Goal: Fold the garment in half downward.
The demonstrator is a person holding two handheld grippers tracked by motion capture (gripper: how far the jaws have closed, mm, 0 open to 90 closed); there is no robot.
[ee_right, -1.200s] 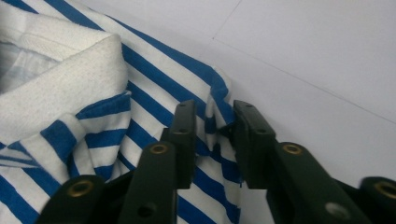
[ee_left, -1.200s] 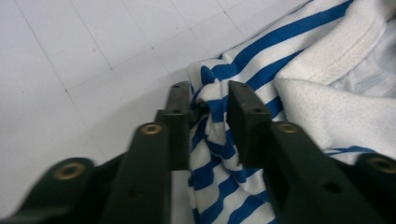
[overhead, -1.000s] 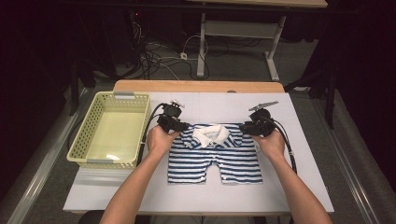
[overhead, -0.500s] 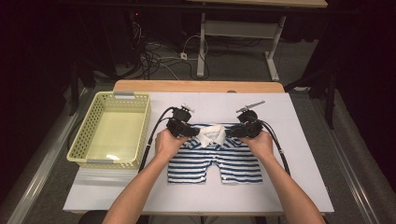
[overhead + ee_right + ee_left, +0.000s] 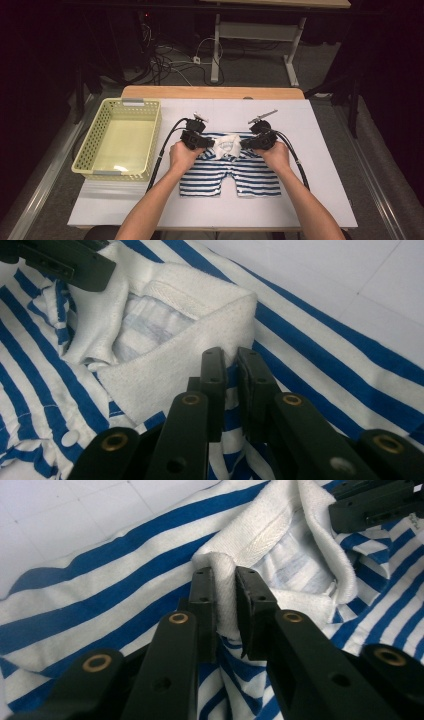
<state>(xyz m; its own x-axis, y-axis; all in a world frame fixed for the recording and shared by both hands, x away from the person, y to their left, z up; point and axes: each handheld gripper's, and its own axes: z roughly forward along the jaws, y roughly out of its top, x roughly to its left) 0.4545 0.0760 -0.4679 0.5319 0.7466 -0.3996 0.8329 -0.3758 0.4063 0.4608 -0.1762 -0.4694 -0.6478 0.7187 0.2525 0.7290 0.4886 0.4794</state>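
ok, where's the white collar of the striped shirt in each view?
High view: white collar at centre, between the two grippers.
Left gripper view: upper middle to right, a fold pinched in the jaws.
Right gripper view: upper left to centre, its edge by the jaws.
Shared landmark: blue-and-white stripes around it.

Left gripper (image 5: 226,612) just closed, pinching white collar (image 5: 260,535) fold of striped shirt (image 5: 100,590).

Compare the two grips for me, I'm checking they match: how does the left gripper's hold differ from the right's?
The left gripper pinches a raised fold of the white collar; the right gripper clamps at the collar's edge, over striped cloth. Both have just closed on the striped shirt.
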